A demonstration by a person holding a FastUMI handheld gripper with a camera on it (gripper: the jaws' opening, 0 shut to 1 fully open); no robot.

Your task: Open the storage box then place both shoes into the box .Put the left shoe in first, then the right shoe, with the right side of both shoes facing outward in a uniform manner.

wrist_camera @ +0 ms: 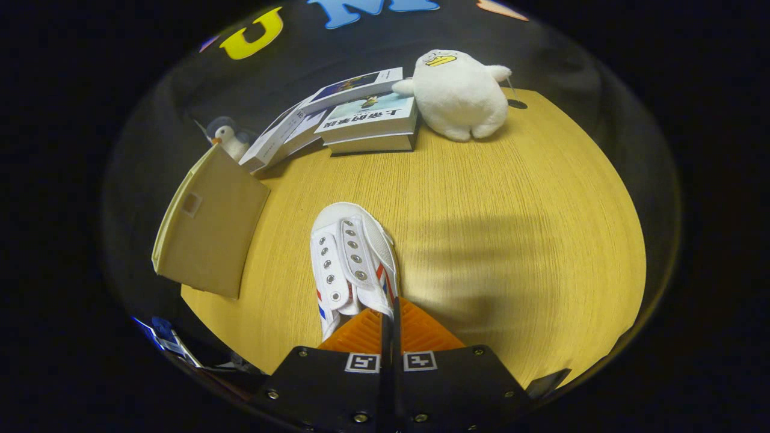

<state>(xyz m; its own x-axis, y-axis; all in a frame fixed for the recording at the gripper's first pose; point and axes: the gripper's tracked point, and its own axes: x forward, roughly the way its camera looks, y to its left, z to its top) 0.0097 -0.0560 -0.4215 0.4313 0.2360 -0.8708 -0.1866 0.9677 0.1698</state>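
Sitting on wooden table (481, 198): storage box (207, 231) at 10 o'clock from gripper (390, 322), flap looking tipped open; stacked books (370, 123) and white plush (460, 93) at 12, well beyond. Hanging straight ahead of fingers, toe pointing to 12: white shoe (352, 264), apparently lifted. Jaws pressing nearly together, pinching shoe's rear collar edge. Risking slip or swing: thin one-edge grip, shoe likely rotating during swing toward box, ending with wrong side facing out.

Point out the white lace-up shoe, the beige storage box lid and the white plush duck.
White lace-up shoe (352, 258): gripper view, eyelet strip.
Beige storage box lid (207, 231): gripper view, flat panel.
White plush duck (460, 96): gripper view, belly.
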